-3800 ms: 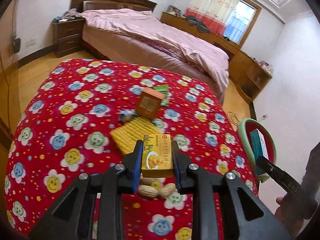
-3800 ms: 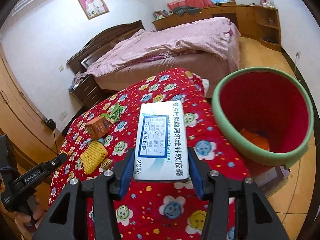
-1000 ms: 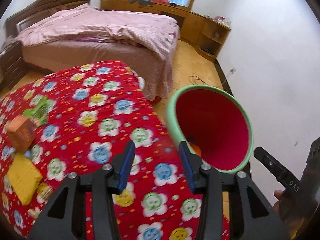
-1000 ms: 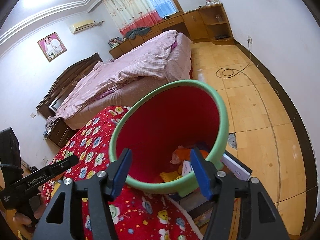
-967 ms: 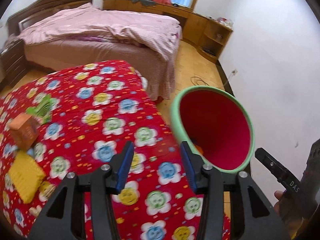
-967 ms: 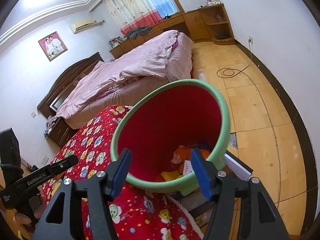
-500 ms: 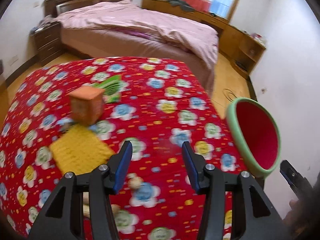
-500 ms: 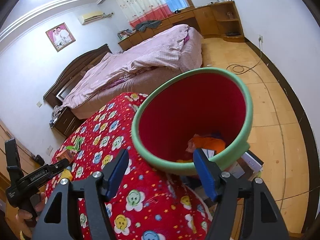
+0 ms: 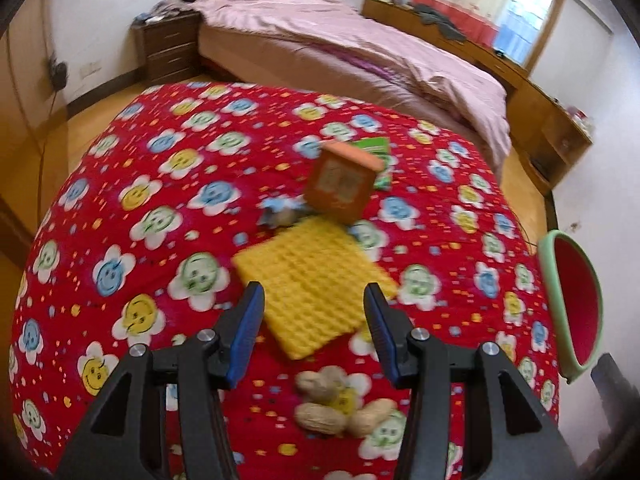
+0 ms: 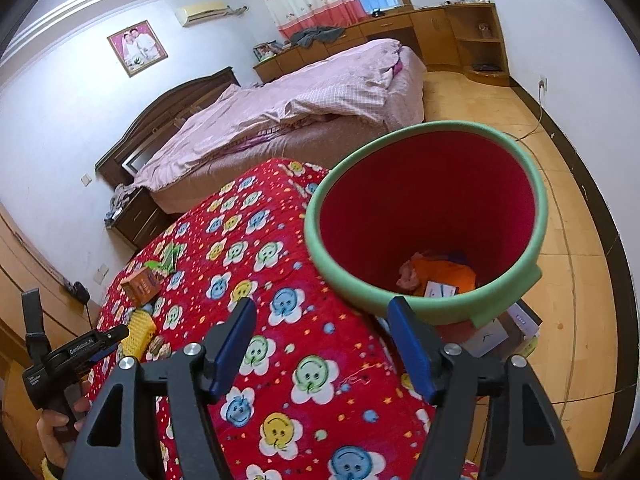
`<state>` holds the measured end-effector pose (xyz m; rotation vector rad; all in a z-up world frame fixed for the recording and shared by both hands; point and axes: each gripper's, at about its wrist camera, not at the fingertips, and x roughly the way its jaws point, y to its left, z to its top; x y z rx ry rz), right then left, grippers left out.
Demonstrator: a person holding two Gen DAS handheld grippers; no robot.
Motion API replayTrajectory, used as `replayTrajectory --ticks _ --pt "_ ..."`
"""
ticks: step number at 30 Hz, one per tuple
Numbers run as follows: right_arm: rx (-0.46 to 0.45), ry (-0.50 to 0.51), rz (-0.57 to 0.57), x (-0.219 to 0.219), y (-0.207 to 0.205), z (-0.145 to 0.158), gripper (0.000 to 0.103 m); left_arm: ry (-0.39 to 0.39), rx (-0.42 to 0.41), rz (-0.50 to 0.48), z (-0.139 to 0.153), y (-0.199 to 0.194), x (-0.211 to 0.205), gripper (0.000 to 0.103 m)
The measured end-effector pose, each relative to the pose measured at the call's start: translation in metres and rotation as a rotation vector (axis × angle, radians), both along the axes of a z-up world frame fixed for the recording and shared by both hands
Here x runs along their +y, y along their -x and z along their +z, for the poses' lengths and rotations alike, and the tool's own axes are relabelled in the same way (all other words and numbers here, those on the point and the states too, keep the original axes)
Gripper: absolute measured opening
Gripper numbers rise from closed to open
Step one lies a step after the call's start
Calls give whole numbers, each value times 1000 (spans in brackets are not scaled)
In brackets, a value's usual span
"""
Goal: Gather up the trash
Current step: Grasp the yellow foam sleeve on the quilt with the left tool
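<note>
Only the right wrist view shows trash inside the bin (image 10: 424, 308).

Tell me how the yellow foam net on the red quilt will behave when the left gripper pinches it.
The yellow foam net looks like soft open mesh, so it will probably squash and flop rather than hold its shape. It lies flat and seems light. The left gripper hangs open above it; its fingers may snag quilt too.

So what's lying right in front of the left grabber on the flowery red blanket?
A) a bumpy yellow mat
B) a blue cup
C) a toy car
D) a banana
A: the left grabber is open and points at a bumpy yellow mat on the red blanket, with peanuts nearer the camera.
</note>
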<state>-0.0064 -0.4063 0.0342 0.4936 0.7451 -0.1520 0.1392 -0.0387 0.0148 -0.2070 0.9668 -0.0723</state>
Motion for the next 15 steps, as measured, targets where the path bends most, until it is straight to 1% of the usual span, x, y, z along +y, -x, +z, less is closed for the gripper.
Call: replayTrajectory --ticks 4,8,15 --pt "16 4 16 8 -4 -3 71 10 27 27 -11 -3 10 52" --pt "27 14 33 17 -8 -4 71 28 46 17 -20 -6 10 52" --pt "47 25 51 25 -12 -9 71 54 26 6 -24 -12 5 52"
